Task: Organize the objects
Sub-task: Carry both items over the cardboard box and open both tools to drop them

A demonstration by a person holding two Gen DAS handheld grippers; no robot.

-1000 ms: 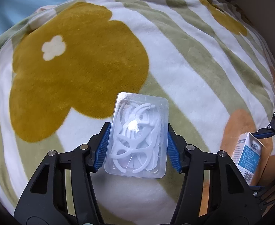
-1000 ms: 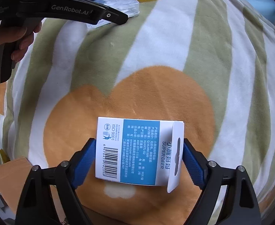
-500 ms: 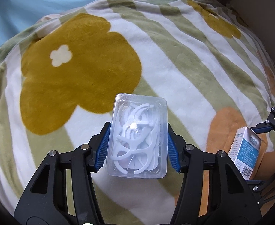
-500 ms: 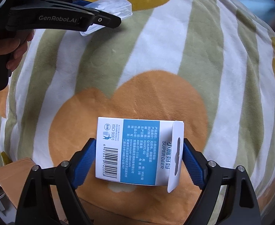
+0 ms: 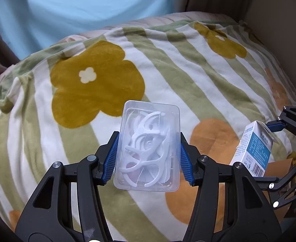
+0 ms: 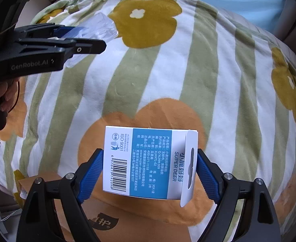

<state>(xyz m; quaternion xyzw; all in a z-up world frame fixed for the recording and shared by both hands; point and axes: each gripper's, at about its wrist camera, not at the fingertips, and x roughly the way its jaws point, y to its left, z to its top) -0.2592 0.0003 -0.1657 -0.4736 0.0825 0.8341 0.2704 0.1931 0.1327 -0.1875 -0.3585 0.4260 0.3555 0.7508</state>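
Left wrist view: the left gripper (image 5: pixel 148 157) clamps a clear plastic box of white floss picks (image 5: pixel 148 147) between its blue pads, held above the striped, flowered fleece blanket (image 5: pixel 188 76). Far right, the right gripper (image 5: pixel 269 139) appears.

Right wrist view: the right gripper (image 6: pixel 150 173) grips a white-and-blue cardboard box (image 6: pixel 146 161) above the blanket's orange flower, near a brown cardboard carton (image 6: pixel 127 221).

Blanket (image 5: pixel 188 84): white w/ sage-green stripes, mustard flowers w/ cream centres, orange flowers too. Plastic case (image 5: pixel 148 147): clear, white floss picks inside. Carton (image 6: pixel 148 163): white + blue panel, black barcode, white text on blue, dark "SUPER DEER" lettering. Left gripper (image 5: pixel 148 157) & right gripper (image 6: pixel 150 173): black frame, blue ribbed pads. Backdrop (image 5: pixel 83 8): light blue. Cardboard box (image 6: pixel 127 225): brown, dark logo.
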